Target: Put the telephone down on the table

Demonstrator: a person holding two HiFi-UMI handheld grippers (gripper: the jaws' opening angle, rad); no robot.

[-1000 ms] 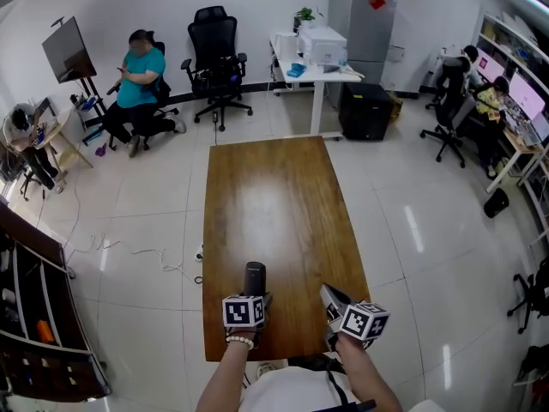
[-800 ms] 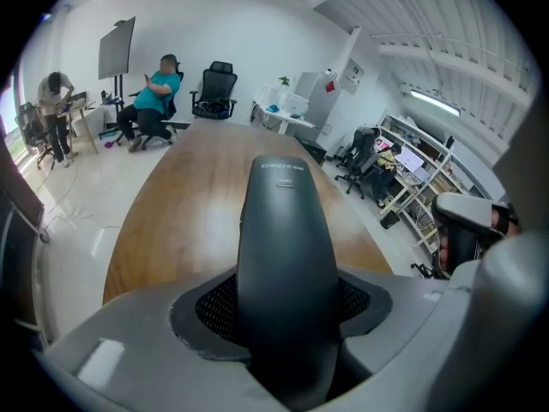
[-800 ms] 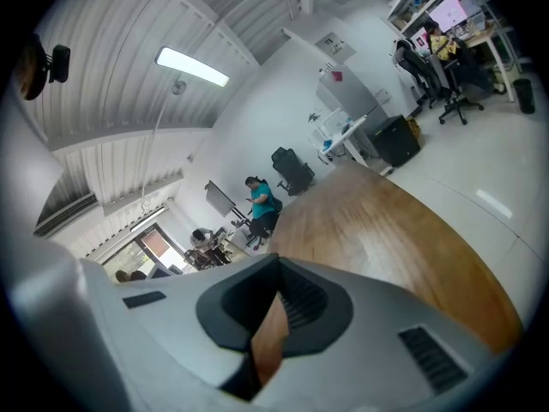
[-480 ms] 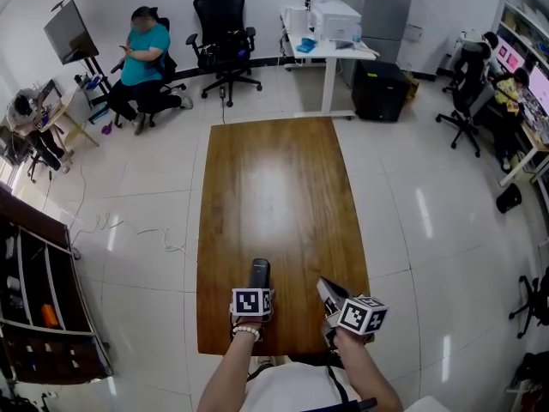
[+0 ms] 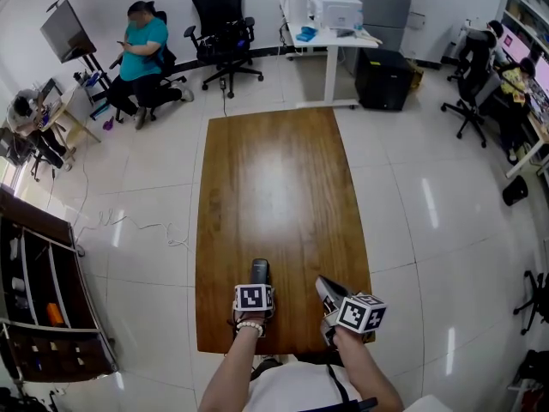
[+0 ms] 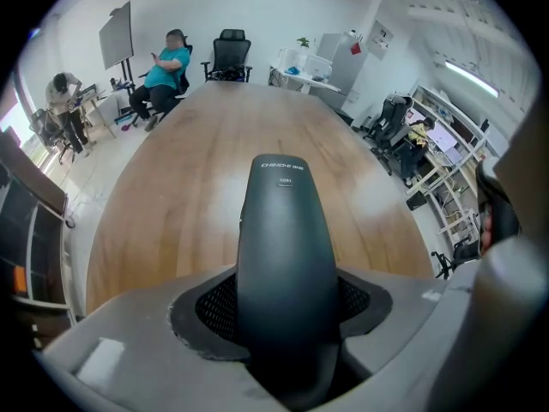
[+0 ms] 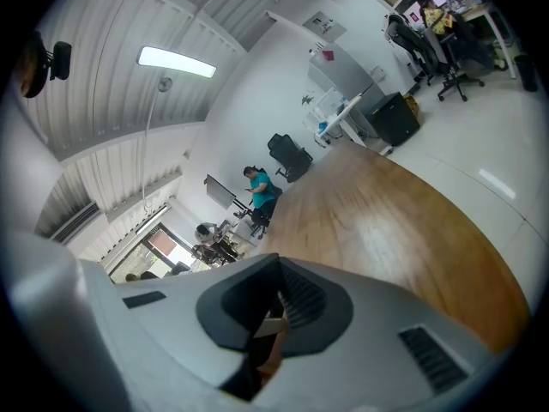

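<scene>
A black telephone handset [image 5: 260,270] sticks out forward from my left gripper [image 5: 259,283], low over the near end of the brown wooden table [image 5: 274,170]. In the left gripper view the handset [image 6: 286,247] fills the gap between the grey jaws, and the left gripper [image 6: 287,320] is shut on its lower part, with the table [image 6: 206,153] stretching beyond. My right gripper [image 5: 326,290] hovers beside it at the near right of the table. In the right gripper view its jaws [image 7: 273,309] stand together with nothing between them.
A seated person in a teal shirt [image 5: 141,45] and a black office chair [image 5: 225,24] are beyond the table's far end. A white desk with a printer [image 5: 333,11] and a black cabinet [image 5: 383,80] stand far right. Dark shelving [image 5: 34,316] is at the left, with a cable [image 5: 129,227] on the floor.
My left gripper has sunk toward the table with the handset still in it and tipped more steeply down. The right gripper has dropped a little beside it.
</scene>
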